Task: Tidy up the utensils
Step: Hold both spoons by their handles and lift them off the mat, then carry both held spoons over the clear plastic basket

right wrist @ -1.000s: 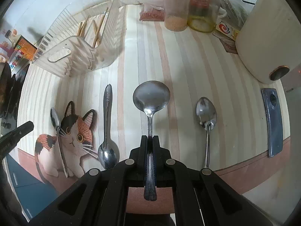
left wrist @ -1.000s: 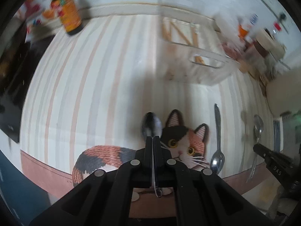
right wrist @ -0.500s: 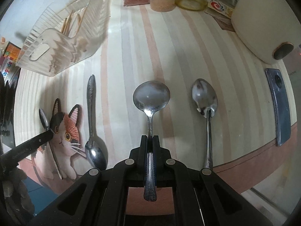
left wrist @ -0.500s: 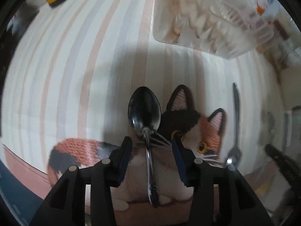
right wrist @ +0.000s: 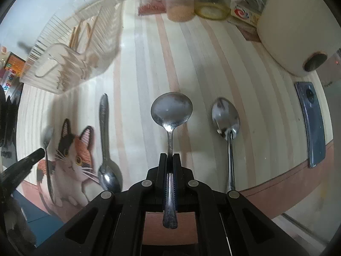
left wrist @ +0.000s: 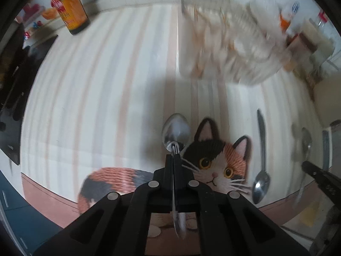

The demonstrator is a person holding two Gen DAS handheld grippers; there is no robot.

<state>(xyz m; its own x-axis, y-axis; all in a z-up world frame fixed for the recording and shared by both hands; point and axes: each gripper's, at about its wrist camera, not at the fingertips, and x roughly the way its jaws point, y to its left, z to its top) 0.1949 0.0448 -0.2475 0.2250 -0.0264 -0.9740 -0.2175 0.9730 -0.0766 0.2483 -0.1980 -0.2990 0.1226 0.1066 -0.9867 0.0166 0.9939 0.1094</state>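
Both grippers are clamped on spoons: the left gripper [left wrist: 173,156] on a small spoon [left wrist: 176,132], the right gripper [right wrist: 169,156] on a round spoon [right wrist: 171,109]. Two spoons [right wrist: 225,118] [right wrist: 104,140] lie mid-frame; the rack [right wrist: 70,57], upper left, holds none.

The light was dim and warm. My views bent hard at the black fisheye rims. The rack [left wrist: 230,42] smeared with motion blur, as did the far spoon [left wrist: 303,149]. A soft shadow lay on the table [left wrist: 106,96], and glare dotted another spoon [right wrist: 107,177].
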